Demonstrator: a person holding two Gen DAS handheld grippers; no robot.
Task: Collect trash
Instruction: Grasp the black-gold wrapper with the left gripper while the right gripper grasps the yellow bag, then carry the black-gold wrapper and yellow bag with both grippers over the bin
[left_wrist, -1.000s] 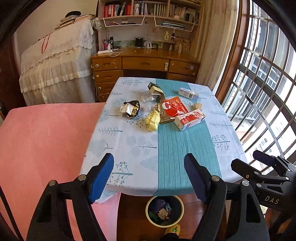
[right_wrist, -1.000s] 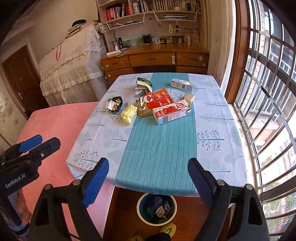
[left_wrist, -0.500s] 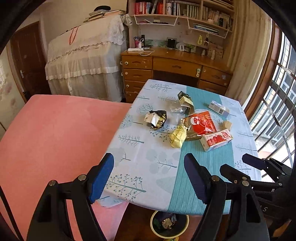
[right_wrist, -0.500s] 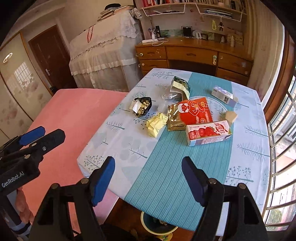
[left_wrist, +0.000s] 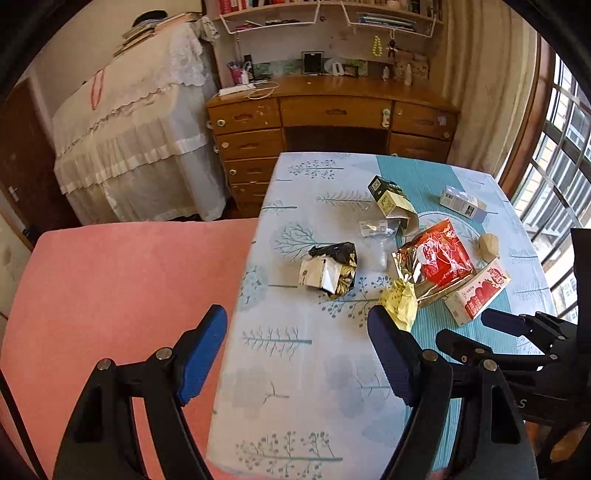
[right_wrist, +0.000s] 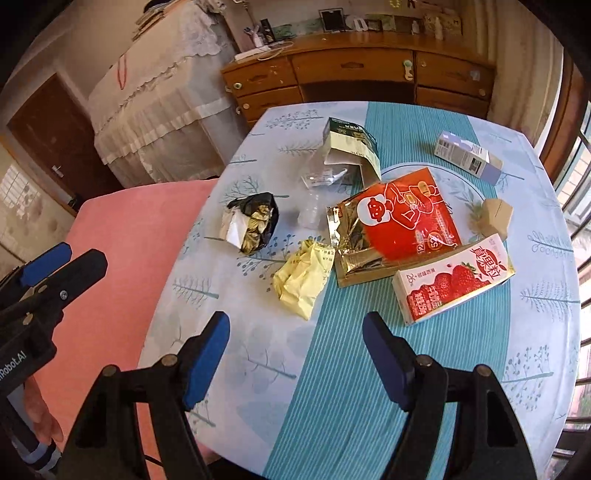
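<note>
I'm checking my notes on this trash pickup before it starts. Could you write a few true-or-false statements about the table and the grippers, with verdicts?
1. The red snack bag partly covers the strawberry milk carton. False: the carton's end lies on the bag's corner.
2. The left gripper is open and holds nothing. True.
3. The yellow wrapper lies between the right gripper and the black foil bag. True.
4. The green box stands upright and sealed. False: it lies on its side, open.
5. The small white box touches the milk carton. False: they lie well apart.
</note>
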